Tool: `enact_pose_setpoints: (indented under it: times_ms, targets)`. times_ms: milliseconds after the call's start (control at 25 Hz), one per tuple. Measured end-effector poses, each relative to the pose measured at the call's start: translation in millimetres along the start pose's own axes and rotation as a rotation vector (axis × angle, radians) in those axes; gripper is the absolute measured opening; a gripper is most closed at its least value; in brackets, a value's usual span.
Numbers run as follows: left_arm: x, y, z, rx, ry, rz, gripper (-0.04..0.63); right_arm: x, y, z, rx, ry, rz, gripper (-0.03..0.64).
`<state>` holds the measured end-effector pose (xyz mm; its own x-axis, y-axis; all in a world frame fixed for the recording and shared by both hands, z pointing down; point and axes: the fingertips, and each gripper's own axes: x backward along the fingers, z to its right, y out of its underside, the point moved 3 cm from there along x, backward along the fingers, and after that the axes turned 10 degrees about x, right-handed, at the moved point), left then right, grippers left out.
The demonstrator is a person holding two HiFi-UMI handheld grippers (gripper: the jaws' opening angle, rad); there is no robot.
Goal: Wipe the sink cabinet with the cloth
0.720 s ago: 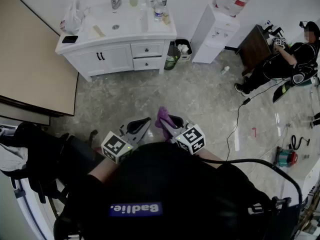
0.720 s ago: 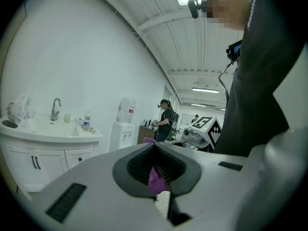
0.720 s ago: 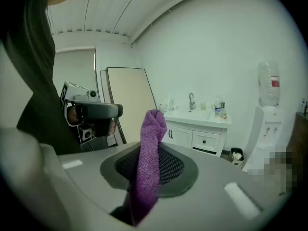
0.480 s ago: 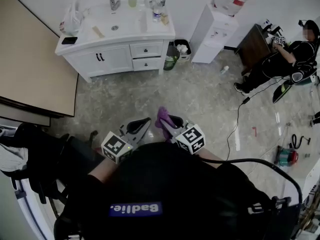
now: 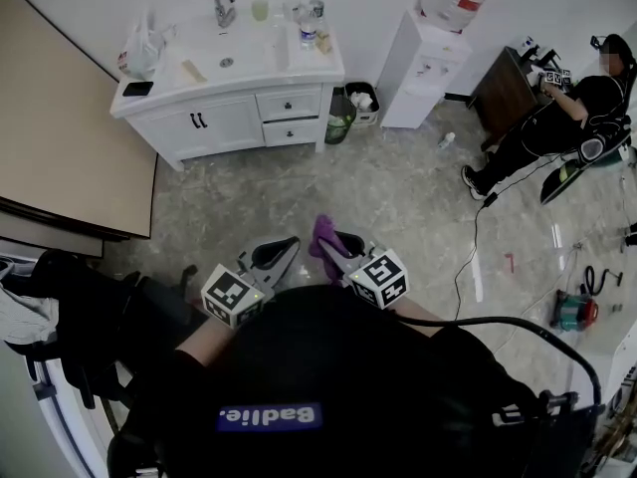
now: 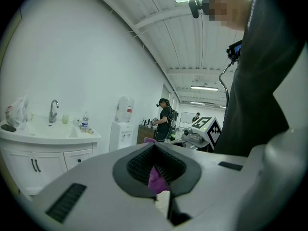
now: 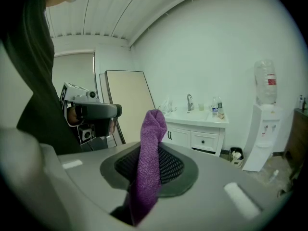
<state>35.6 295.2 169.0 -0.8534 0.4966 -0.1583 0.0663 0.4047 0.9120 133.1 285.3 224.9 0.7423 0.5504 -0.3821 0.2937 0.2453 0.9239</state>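
Observation:
The white sink cabinet (image 5: 231, 111) stands against the far wall, well away from both grippers, with a faucet (image 5: 223, 4) over its basin. It also shows in the left gripper view as the sink cabinet (image 6: 43, 153) and in the right gripper view as the sink cabinet (image 7: 198, 134). My right gripper (image 5: 336, 247) is held close to my body and is shut on a purple cloth (image 5: 322, 231). The cloth (image 7: 150, 148) stands up between the right gripper's (image 7: 154, 163) jaws. My left gripper (image 5: 275, 254) sits beside it, shut with nothing held; the left gripper (image 6: 156, 170) shows only a sliver of purple beyond its jaws.
A water dispenser (image 5: 430, 58) and a small bin (image 5: 360, 98) stand right of the cabinet. A large beige board (image 5: 60, 147) lies at the left. A seated person (image 5: 562, 118) is at the far right, and cables (image 5: 468, 267) run over the floor. A bottle (image 5: 307, 30) and a bag (image 5: 139, 40) sit on the countertop.
The cabinet has shifted slightly up and left in the head view. Both grippers keep their pose, and the cloth stays in the right one.

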Motion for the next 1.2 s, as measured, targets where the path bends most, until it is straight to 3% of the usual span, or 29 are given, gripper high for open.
enact_pose_setpoints:
  times_ms: [800,1200]
  targets:
    - [-55.3,-23.4,12.0,-0.057,-0.066,-0.03,-0.009,27.8,-0.6,61.0,0.0,-0.015,0.053,0.072]
    - [-97.9,-23.2,15.9,-0.018,-0.126,-0.006,-0.009,39.6,9.1,101.6,0.007,-0.085,0.044,0.072]
